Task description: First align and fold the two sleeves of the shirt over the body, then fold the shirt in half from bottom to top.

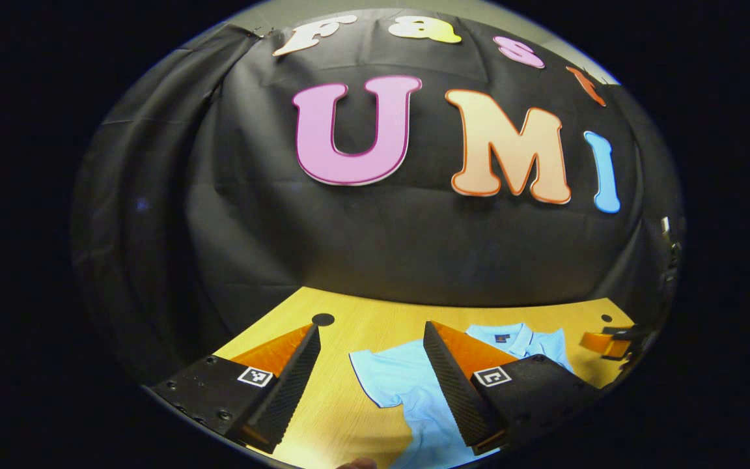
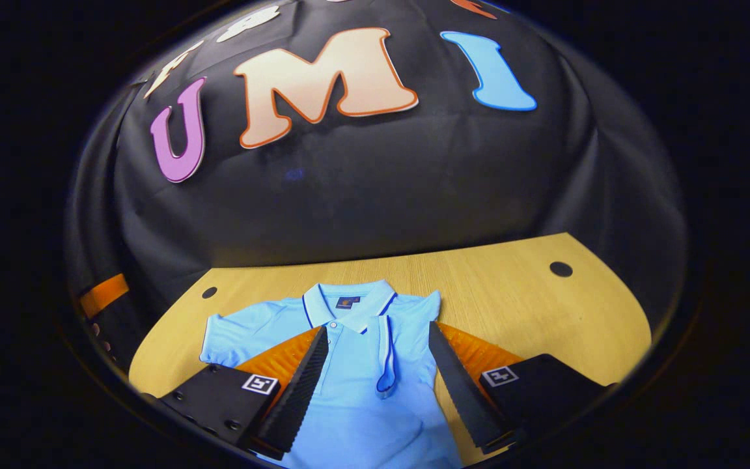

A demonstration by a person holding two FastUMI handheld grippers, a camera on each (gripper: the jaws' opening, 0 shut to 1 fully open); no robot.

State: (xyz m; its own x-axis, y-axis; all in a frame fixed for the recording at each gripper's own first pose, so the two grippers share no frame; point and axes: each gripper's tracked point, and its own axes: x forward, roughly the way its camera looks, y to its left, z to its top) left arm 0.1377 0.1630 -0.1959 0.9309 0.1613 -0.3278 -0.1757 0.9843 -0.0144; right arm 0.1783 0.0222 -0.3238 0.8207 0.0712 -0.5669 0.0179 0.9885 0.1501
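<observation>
Fingers (image 2: 313, 378) spread wide (both grippers) over shirt (image 2: 355, 365).

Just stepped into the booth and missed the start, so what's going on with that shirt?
A person is folding a light blue polo shirt laid flat on the wooden table, using a hand-held gripper in each hand. In the right gripper view one sleeve is already folded over the body, while the other sleeve lies spread out. The left hand-held gripper and right hand-held gripper are both open above the shirt, holding nothing. The bottom-to-top fold is not yet done.
</observation>
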